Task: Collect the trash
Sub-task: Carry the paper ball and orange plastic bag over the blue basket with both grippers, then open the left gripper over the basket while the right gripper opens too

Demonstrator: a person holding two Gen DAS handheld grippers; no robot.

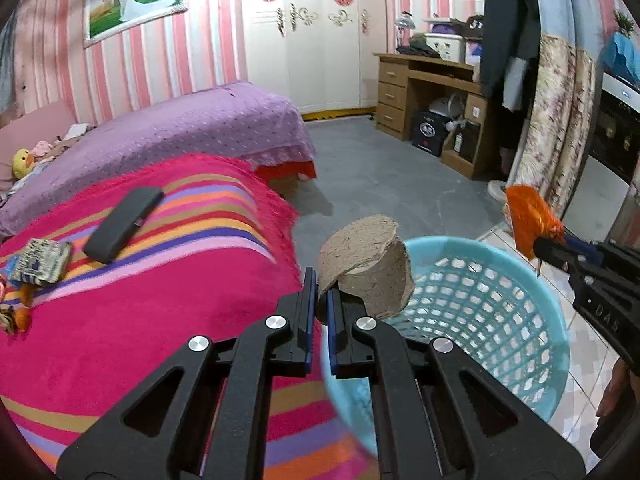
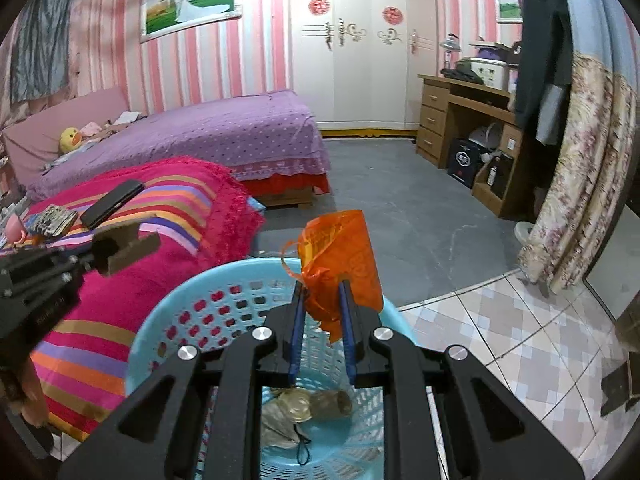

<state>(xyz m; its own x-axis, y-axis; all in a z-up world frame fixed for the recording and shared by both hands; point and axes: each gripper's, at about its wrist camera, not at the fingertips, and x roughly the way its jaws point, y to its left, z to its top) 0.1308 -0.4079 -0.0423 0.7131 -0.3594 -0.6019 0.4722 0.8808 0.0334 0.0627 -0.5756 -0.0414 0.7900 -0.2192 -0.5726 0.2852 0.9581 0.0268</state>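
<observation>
Trash basket (image 2: pixel 168 320): a light blue perforated plastic basket is standing on the floor just beside the striped blanket's edge; crumpled wrappers and a small black cord are lying on its bottom.
Striped blanket (image 1: pixel 120 340): a magenta cover with orange, purple and tan bands is spreading over the near bed, left of the basket.
Left gripper (image 1: pixel 319 292): its two blue-edged fingers are pressing together on the lower edge of a piece of brown paper pulp; it is hanging over the blanket's edge, at the basket's left rim.
Right gripper (image 2: pixel 322 300): its fingers are pinching an orange plastic wrapper; it is hanging above the basket's opening.
Brown pulp piece (image 1: pixel 366 264): a curved, rough, tan sheet is standing up out of the left gripper, and its right part is overlapping the basket rim in the left wrist view.
Orange wrapper (image 2: pixel 340 264): translucent and crinkled, it is rising above the right fingers, and a lower tail is dangling between them over the basket.
Black flat case (image 1: pixel 122 224): it is lying on the blanket, well apart from the basket.
Printed packet (image 1: pixel 40 260): it is lying just beside the black case, on the blanket's left part.
</observation>
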